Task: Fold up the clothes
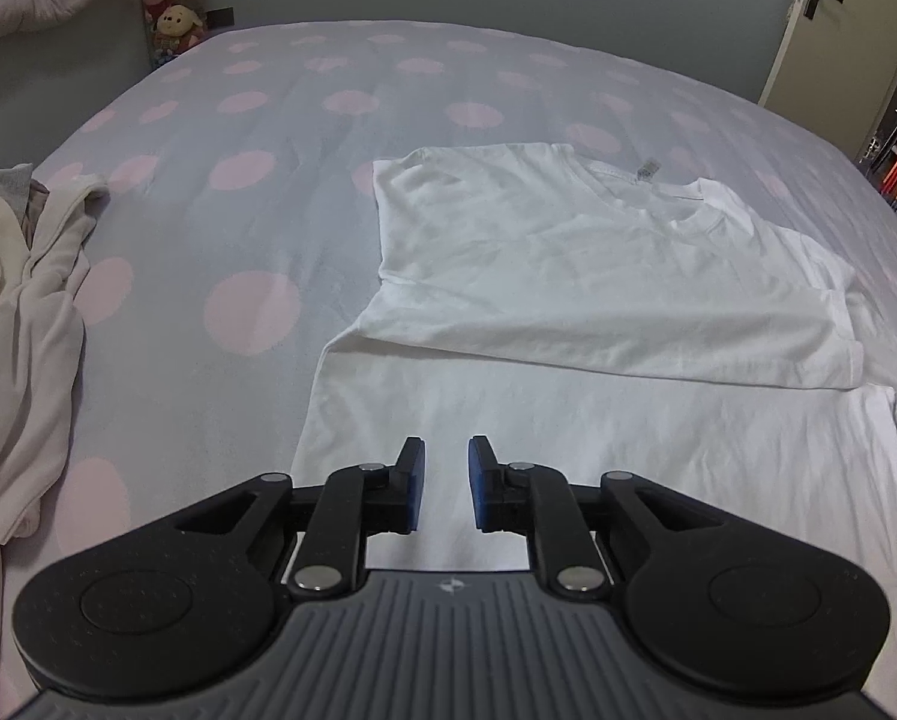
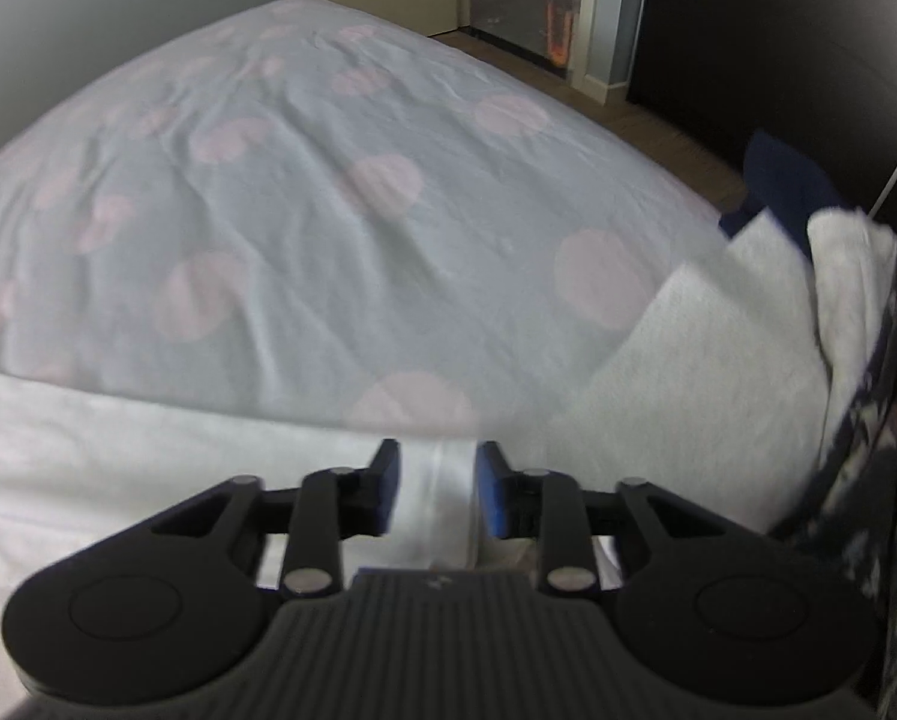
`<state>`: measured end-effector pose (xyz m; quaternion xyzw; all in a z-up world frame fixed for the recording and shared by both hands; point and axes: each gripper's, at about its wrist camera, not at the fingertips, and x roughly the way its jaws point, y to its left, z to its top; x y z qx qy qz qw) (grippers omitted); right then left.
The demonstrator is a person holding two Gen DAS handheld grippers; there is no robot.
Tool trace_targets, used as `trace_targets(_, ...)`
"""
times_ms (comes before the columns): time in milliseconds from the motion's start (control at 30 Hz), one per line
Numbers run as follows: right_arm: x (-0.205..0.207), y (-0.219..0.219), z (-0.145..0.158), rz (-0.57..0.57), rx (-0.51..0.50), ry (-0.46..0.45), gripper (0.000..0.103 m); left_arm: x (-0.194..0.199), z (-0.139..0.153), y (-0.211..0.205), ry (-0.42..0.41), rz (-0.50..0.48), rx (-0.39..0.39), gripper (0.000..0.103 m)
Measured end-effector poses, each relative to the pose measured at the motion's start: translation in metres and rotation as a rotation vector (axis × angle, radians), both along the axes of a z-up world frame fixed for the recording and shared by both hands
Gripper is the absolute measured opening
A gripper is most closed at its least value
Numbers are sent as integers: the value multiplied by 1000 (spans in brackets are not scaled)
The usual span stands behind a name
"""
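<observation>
Shirt (image 1: 568,276) lay white across the bed (image 1: 268,138), partly folded, its long axis running lower centre to upper right. Left gripper (image 1: 446,483) hovered over its near hem, jaws spread, empty; right gripper (image 2: 437,489), likewise spread, straddled a white edge.

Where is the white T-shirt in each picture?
Left wrist view: the white T-shirt fills the middle and right, its top part folded down, just beyond the open left gripper.
Right wrist view: only its edge shows, lower left, under the open right gripper.
Shared landmark: the pink-dotted bedsheet.
</observation>
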<state>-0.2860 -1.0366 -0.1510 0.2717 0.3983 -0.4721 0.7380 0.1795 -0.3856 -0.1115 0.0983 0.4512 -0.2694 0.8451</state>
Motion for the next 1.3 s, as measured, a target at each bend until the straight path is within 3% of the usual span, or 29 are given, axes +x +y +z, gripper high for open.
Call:
trace_targets(33, 5, 0, -1, 9, -7, 15, 49, 2, -2, -2, 5, 5, -1, 13)
trace_targets(167, 25, 1, -6, 42, -37, 75, 49, 7, -10, -10, 23, 17, -6, 13)
trace_targets(333, 29, -9, -21, -28, -31, 160, 49, 2, -13, -20, 21, -20, -9, 13)
trace_targets(533, 46, -11, -34, 40, -5, 265, 61, -3, -16, -23, 23, -25, -7, 13)
trace_targets(600, 48, -12, -37, 60, -6, 274, 56, -3, -17, -21, 34, -17, -19, 13)
trace_targets(633, 48, -12, -38, 60, 2, 264, 46, -3, -18, -20, 40, -13, -25, 13)
trace_targets(667, 48, -13, -38, 61, 9, 254, 26, -3, -18, -19, 40, -14, -25, 13)
trace_targets(733, 49, -14, -38, 61, 23, 234, 21, -3, -18, -16, 40, -15, -20, 13)
trace_targets(767, 50, -13, -37, 62, 20, 234, 10, -2, -18, -15, 43, -11, -21, 13)
trace_targets(1000, 47, -2, -16, 40, -15, 185, 2, 5, -14, -7, 37, 0, -55, 13)
trace_targets(1067, 48, 2, 0, 42, -44, 176, 2, 7, -16, -12, 8, -12, -11, 13)
trace_targets(1133, 54, 9, 23, 49, -80, 177, 2, 9, -17, -21, -40, -34, 54, 13)
trace_targets(1300, 78, 25, 100, 72, -167, 175, 1, 21, -19, -47, -79, -90, 83, 13)
